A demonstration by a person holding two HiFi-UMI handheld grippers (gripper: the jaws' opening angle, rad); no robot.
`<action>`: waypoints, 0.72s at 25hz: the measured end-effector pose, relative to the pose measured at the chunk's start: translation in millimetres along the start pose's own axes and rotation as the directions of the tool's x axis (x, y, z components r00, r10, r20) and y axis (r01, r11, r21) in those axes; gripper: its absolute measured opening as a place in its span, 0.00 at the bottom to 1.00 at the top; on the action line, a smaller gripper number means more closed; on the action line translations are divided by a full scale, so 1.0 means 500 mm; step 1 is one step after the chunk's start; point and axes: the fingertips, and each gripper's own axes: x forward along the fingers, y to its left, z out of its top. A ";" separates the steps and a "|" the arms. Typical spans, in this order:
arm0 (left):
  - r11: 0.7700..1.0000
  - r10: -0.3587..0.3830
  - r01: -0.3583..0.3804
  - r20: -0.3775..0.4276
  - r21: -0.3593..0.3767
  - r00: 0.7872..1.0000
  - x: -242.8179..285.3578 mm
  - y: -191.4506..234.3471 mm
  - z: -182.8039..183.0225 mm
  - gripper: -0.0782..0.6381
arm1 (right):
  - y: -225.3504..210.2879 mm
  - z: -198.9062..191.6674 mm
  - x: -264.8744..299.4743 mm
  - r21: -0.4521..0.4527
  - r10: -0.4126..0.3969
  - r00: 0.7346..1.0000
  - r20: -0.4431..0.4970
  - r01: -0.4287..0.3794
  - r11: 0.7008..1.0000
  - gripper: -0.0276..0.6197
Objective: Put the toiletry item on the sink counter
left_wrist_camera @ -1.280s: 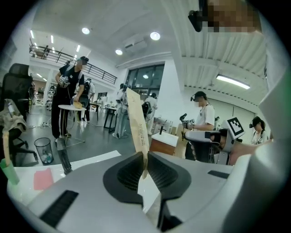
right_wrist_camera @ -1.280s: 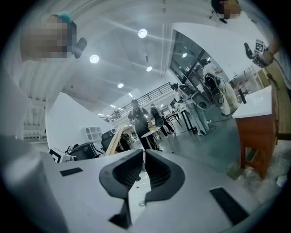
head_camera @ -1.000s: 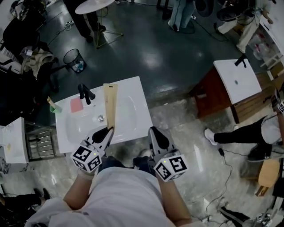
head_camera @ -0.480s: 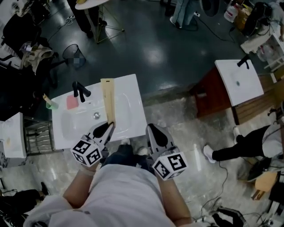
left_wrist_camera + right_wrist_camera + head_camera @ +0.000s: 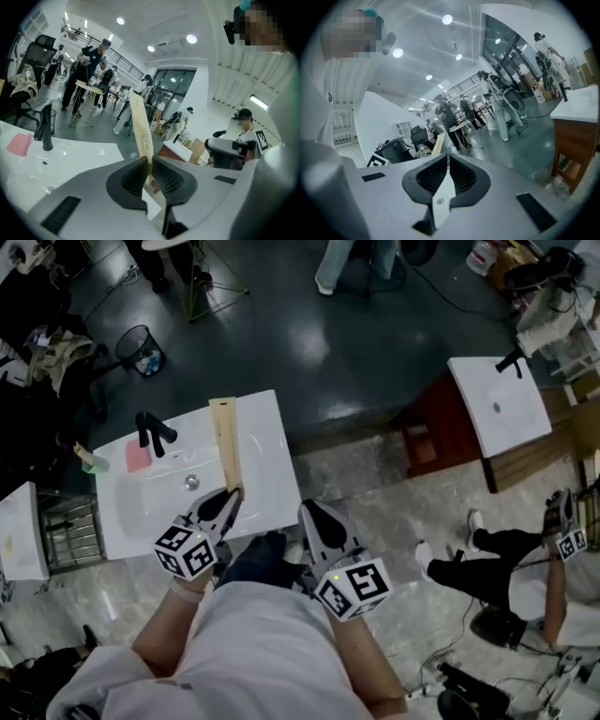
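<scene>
A long, flat tan toiletry box (image 5: 226,442) is pinched at its near end by my left gripper (image 5: 230,499). It reaches out over the right part of the white sink counter (image 5: 274,474), above the basin. In the left gripper view the box (image 5: 142,131) rises tilted from between the jaws of the left gripper (image 5: 149,171), which press on it. My right gripper (image 5: 309,515) hangs off the counter's near right corner. In its own view the right gripper (image 5: 448,161) has its jaws together with nothing between them, and the box (image 5: 437,144) shows to the left.
A black faucet (image 5: 150,432), a pink block (image 5: 138,456) and a green item (image 5: 91,462) stand at the counter's far left. A bin (image 5: 141,351) is on the dark floor beyond. A second sink (image 5: 497,404) on a wooden cabinet (image 5: 431,442) stands to the right. People stand around.
The head view has drifted, so the sink counter lies further left and higher in it. The left gripper still holds the box over the basin. The right gripper stays shut beside it.
</scene>
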 end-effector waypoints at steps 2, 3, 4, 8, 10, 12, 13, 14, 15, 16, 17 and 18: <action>1.000 -0.003 0.002 -0.008 -0.021 1.000 0.020 0.017 -0.007 0.17 | -0.007 -0.005 0.013 -0.005 -0.006 1.000 -0.018 0.006 1.000 0.09; 1.000 -0.003 0.003 -0.013 -0.031 1.000 0.030 0.026 -0.010 0.17 | -0.010 -0.007 0.021 -0.006 -0.010 1.000 -0.026 0.010 1.000 0.09; 0.999 -0.003 0.002 -0.020 -0.039 1.000 0.041 0.035 -0.013 0.17 | -0.013 -0.009 0.029 -0.008 -0.014 0.999 -0.035 0.014 1.000 0.09; 0.997 0.005 -0.009 -0.052 -0.080 0.999 0.083 0.079 -0.033 0.17 | -0.023 -0.019 0.064 -0.017 -0.025 0.997 -0.069 0.024 1.000 0.09; 0.994 0.003 -0.010 -0.063 -0.113 0.998 0.104 0.101 -0.045 0.17 | -0.027 -0.022 0.082 -0.024 -0.031 0.996 -0.079 0.029 0.999 0.09; 0.990 -0.003 -0.008 -0.074 -0.143 0.997 0.123 0.120 -0.054 0.17 | -0.031 -0.024 0.098 -0.027 -0.041 0.995 -0.089 0.039 0.999 0.09; 0.988 -0.005 -0.008 -0.081 -0.153 0.997 0.133 0.128 -0.058 0.17 | -0.034 -0.025 0.106 -0.027 -0.047 0.995 -0.094 0.045 0.999 0.09; 0.987 -0.007 -0.008 -0.089 -0.159 0.996 0.143 0.135 -0.061 0.17 | -0.038 -0.026 0.114 -0.025 -0.051 0.994 -0.098 0.049 0.998 0.09; 0.986 -0.008 -0.008 -0.097 -0.164 0.995 0.154 0.142 -0.065 0.17 | -0.042 -0.027 0.122 -0.023 -0.054 0.993 -0.102 0.052 0.998 0.09; 0.985 -0.009 -0.010 -0.107 -0.172 0.994 0.166 0.150 -0.069 0.17 | -0.047 -0.029 0.130 -0.022 -0.056 0.992 -0.109 0.054 0.998 0.09; 0.983 -0.010 -0.011 -0.116 -0.183 0.993 0.178 0.156 -0.074 0.17 | -0.053 -0.032 0.136 -0.022 -0.059 0.992 -0.116 0.056 0.998 0.09; 0.981 -0.013 -0.012 -0.125 -0.195 0.992 0.189 0.163 -0.082 0.17 | -0.058 -0.035 0.141 -0.023 -0.061 0.990 -0.123 0.059 0.998 0.09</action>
